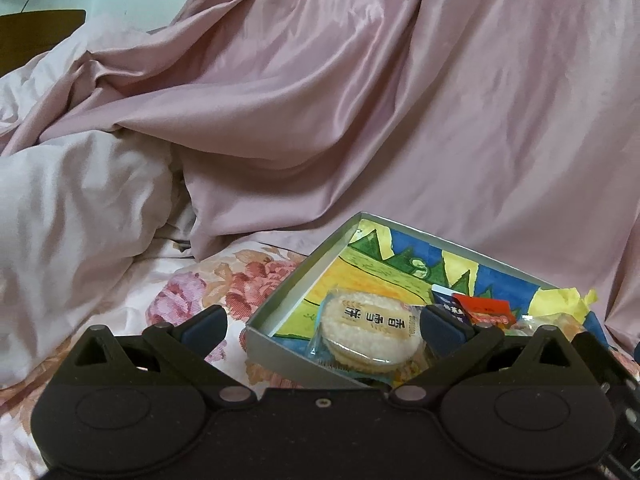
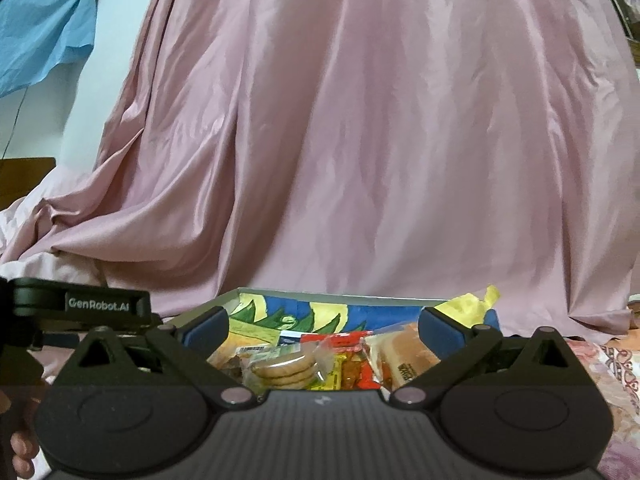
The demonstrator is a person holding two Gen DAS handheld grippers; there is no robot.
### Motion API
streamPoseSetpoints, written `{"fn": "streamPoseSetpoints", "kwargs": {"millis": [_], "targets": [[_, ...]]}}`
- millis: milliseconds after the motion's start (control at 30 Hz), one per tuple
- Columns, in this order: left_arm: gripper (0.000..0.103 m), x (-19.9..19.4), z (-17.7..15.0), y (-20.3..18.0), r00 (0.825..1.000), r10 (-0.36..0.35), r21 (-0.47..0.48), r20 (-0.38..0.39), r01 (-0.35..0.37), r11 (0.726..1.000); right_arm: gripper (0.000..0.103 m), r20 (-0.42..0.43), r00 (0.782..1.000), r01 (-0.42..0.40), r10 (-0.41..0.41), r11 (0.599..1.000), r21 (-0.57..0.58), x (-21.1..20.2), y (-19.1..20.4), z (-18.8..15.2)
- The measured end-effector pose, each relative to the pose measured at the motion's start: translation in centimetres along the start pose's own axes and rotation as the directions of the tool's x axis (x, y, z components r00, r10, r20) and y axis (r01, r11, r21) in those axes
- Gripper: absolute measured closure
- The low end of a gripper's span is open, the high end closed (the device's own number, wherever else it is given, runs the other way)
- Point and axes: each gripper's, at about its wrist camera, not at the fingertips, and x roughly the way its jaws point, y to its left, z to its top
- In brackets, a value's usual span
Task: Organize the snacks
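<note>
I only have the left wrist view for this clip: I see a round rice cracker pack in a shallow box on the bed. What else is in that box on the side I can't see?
Observer: The right wrist view shows a clear pack of stacked round brown biscuits in the shallow grey cardboard box with a painted interior.
Operator: Anything beside it?
Observer: A red and yellow snack wrapper lies to its right, then a tan bread-like pack.
Operator: Is the right claw holding anything?
Observer: No, the right claw is open, with those packs seen between its fingers.
</note>
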Motion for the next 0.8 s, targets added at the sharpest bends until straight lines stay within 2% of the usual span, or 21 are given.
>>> {"fn": "streamPoseSetpoints", "kwargs": {"millis": [367, 800], "targets": [[0.001, -3.4, -0.5, 0.1, 1.0, -0.002, -0.002, 0.028, 0.003, 1.0, 0.0, 0.03, 0.999, 0.012, -0.014, 0.999, 0.046, -2.7, -0.8, 0.6], [0.001, -7.8, -2.6, 1.6, 0.998, 0.012, -0.002, 0.055, -0.012, 1.0, 0.0, 0.055, 0.998, 0.012, -0.012, 1.0, 0.009, -6.5, 0.2, 0.3]]}}
